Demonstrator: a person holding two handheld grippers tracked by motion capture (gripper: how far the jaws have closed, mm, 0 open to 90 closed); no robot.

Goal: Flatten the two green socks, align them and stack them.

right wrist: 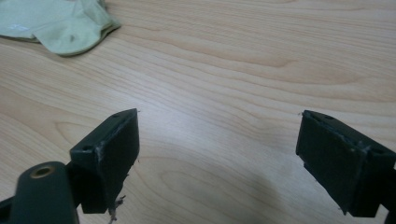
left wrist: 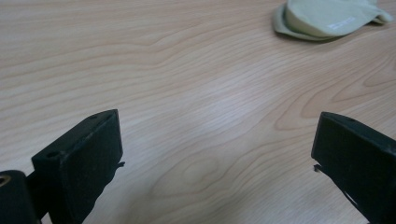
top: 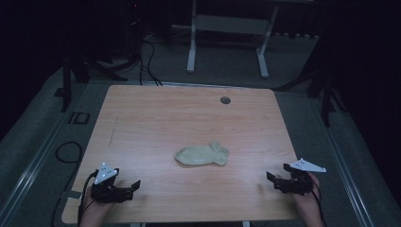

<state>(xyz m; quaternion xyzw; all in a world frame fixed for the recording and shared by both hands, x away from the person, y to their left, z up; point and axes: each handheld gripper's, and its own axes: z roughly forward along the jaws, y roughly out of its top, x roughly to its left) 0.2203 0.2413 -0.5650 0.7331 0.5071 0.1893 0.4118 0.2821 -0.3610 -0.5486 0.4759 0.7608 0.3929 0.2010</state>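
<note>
The sock (top: pixel 202 155) is seen flat at mid-table (top: pixel 156 113), well apart from both grippers; left gripper (top: pixel 126 188) and right gripper (top: pixel 279 177) are held wide open, empty; soft, light, limp handling is expected; the cuff edge is best pinched.

Pale green sock (top: pixel 202 154), woodgrain table (top: pixel 156 113)

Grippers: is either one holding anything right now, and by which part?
Nothing held. Left gripper and right gripper are open, apart from the pale green sock.

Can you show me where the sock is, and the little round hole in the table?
sock (top: pixel 202 155), high view, middle of its foot part.
round hole (top: pixel 225 100), high view, its centre.
</note>
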